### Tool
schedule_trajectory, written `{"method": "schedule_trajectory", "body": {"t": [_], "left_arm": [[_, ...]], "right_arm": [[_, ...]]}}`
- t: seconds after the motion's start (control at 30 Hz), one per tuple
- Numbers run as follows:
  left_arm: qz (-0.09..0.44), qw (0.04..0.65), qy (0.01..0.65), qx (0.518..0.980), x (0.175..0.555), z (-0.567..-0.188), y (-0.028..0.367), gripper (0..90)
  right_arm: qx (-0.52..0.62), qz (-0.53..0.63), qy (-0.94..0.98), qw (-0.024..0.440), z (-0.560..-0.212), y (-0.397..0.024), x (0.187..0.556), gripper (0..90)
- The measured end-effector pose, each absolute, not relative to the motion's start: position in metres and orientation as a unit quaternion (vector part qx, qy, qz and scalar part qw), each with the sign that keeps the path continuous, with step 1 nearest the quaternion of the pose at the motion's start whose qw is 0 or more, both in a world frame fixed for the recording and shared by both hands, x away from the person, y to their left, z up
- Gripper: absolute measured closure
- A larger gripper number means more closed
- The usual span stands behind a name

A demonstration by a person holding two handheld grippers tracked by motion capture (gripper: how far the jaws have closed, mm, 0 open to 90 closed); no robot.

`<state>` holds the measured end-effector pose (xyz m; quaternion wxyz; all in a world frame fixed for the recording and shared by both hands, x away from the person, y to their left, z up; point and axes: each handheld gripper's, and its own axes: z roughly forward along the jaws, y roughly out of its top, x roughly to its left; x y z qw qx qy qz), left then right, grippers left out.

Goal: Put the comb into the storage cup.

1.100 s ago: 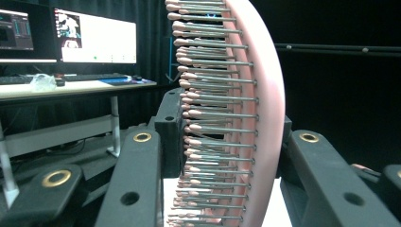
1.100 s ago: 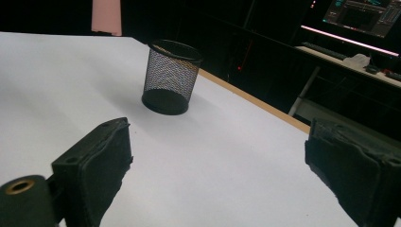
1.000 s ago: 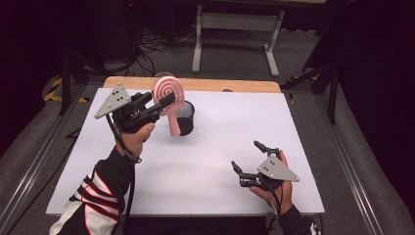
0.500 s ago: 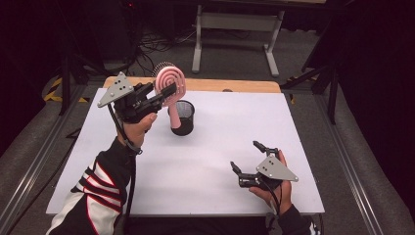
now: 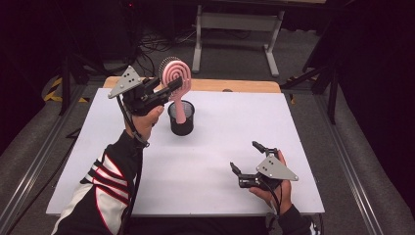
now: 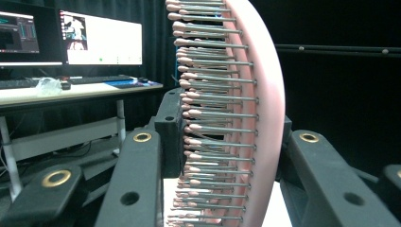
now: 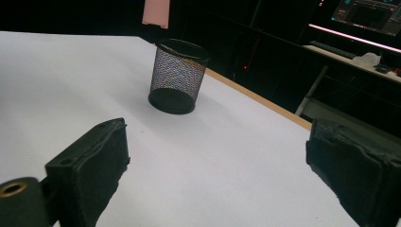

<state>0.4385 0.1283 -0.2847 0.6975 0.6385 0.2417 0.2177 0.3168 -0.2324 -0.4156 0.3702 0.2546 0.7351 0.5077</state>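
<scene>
Your left gripper (image 5: 172, 87) is pinching the round head of the pink plastic hairbrush with metal pins (image 5: 175, 78), the jaws pressed on its bristled face and smooth back. The handle hangs below the jaws, its tip over the mouth of the black wire-mesh cup (image 5: 181, 118) and, by the look of it, clear of the rim. This reads as the placing step: next, line the handle up over the opening and lower it straight. Your right gripper (image 5: 248, 159) rests spread wide on the white table (image 5: 205, 161), well apart from the cup, holding nothing
</scene>
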Motion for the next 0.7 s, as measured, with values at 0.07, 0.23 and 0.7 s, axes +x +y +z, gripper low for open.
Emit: {"method": "schedule_trajectory", "body": {"t": [0.07, 0.23, 0.7], "left_arm": [[0.220, 0.696, 0.245, 0.638, 0.442, -0.285, 0.127, 62.8], [0.226, 0.691, 0.251, 0.640, 0.454, -0.289, 0.126, 62.9], [0.231, 0.684, 0.269, 0.637, 0.477, -0.300, 0.128, 62.8]], "right_arm": [[0.255, 0.508, 0.735, 0.369, -0.415, -0.233, 0.317, 7.1], [0.254, 0.510, 0.735, 0.367, -0.415, -0.233, 0.317, 7.1], [0.250, 0.510, 0.736, 0.368, -0.416, -0.231, 0.315, 7.1]]}}
